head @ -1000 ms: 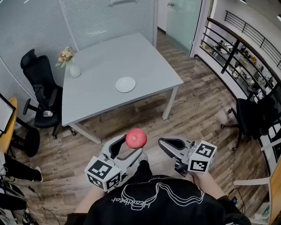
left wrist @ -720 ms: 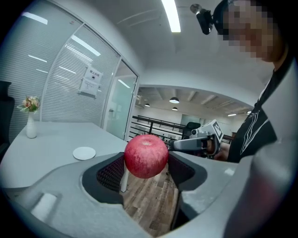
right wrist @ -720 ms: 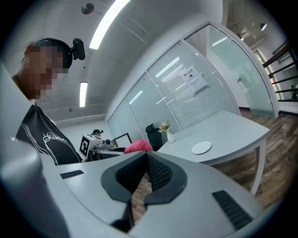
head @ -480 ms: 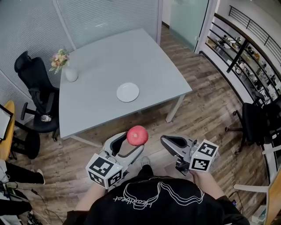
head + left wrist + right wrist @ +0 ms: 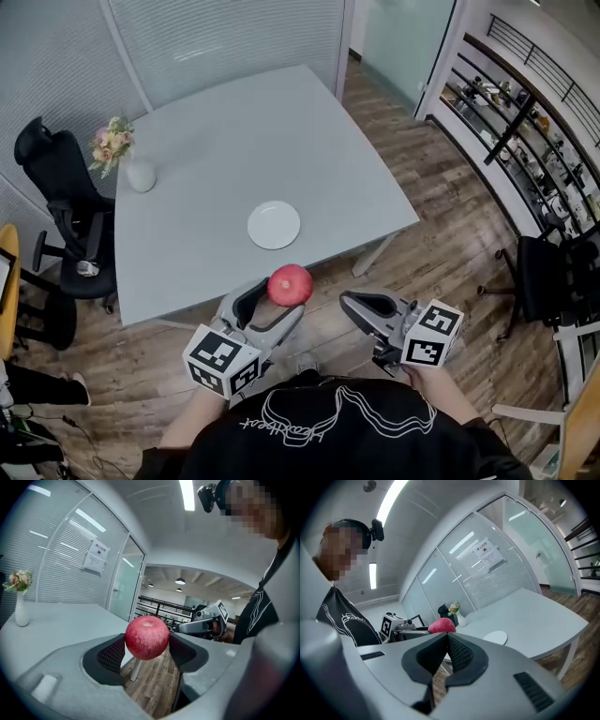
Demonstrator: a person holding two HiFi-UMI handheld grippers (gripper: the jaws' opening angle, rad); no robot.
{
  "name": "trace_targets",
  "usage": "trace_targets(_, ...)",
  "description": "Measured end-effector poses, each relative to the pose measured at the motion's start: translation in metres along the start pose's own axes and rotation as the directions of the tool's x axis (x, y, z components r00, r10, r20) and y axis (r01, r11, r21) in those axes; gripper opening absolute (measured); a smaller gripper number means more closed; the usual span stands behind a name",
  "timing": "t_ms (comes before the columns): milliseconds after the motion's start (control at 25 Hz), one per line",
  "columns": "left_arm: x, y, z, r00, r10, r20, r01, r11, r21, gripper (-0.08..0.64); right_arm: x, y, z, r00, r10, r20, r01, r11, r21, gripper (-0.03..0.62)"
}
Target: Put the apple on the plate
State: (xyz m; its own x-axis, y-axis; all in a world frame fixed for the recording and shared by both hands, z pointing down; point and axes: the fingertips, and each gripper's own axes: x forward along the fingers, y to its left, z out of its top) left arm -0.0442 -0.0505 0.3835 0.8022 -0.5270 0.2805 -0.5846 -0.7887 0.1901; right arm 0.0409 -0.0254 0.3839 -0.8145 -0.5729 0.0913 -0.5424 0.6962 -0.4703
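Ribbed jaws of the left gripper [image 5: 277,304] are pinching the round red apple [image 5: 146,637], 6 o'clock of the flat white plate [image 5: 274,225] (apple hiding some worktop [image 5: 216,141] edge); the right gripper [image 5: 446,641] jaws are pressing together.

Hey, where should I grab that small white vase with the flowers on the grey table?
Probably grip the small white vase at its narrow neck, jaws level, from the side: it stands upright with flowers spreading above. Use the right gripper; the left gripper holds the red apple.
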Motion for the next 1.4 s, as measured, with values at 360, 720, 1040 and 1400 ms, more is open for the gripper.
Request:
trace_targets(360, 0.019, 0.035, 0.009, 0.999, 0.043, 0.022, -0.044, 0.999, 0.019, 0.302, 0.01, -0.025, 0.011, 1.0, -0.014, 0.012, 0.014, 1.0, 0.004, 0.009)
trace_targets(720, 0.032, 0.055, 0.009, 0.996, 0.086, 0.031, -0.086, 0.996, 0.004, 0.302, 0.021, -0.046, 0.013, 1.0, 0.01, -0.005, -0.01, 1.0, 0.028, 0.009)
trace_targets(1040, 0.057, 0.089, 0.011, 0.988, 0.151, 0.016, -0.151, 0.989, -0.009, 0.302, 0.042, -0.076, 0.032, 0.998, 0.051, -0.028, -0.05, 0.998, 0.037, 0.009)
trace_targets(1400, 0.082, 0.135, 0.009, 0.973, 0.228, -0.013, -0.229, 0.973, -0.017, 0.302, 0.073, -0.113, 0.051, 0.993, 0.091, -0.074, -0.089, 0.995, 0.035, 0.009)
